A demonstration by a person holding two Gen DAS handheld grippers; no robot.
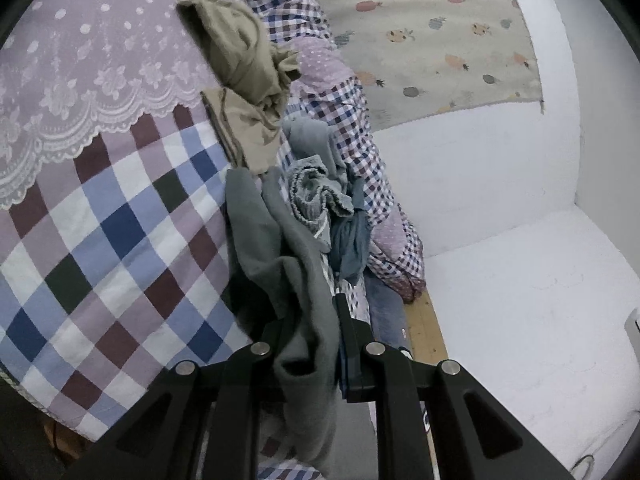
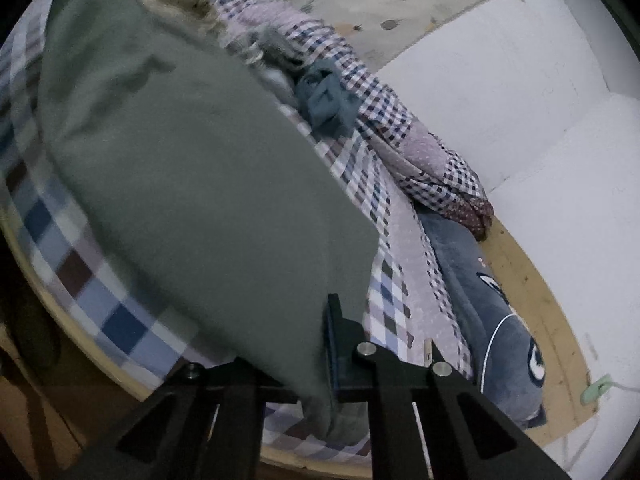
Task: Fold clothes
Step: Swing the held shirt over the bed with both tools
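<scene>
A grey-green garment (image 1: pixel 280 248) hangs bunched in a twisted strip from my left gripper (image 1: pixel 309 318), which is shut on it; only the right finger shows, the left is behind the cloth. In the right wrist view the same garment (image 2: pixel 180 160) spreads wide and flat over the checked bedspread (image 2: pixel 120 320). My right gripper (image 2: pixel 310 320) is shut on its lower edge, the cloth hiding the left finger. A khaki garment (image 1: pixel 240 68) lies crumpled farther up the bed. A ribbed grey cloth (image 1: pixel 316 192) and a teal cloth (image 1: pixel 352 240) sit bunched beside it.
A rolled checked quilt (image 1: pixel 360 120) runs along the bed's far side next to a white wall (image 1: pixel 500 200). A blue plush pillow (image 2: pixel 480 300) lies by the wooden bed frame (image 2: pixel 532 280). Lace-edged lilac fabric (image 1: pixel 80 60) covers the bed's upper left. A fruit-print sheet (image 1: pixel 432 32) hangs behind.
</scene>
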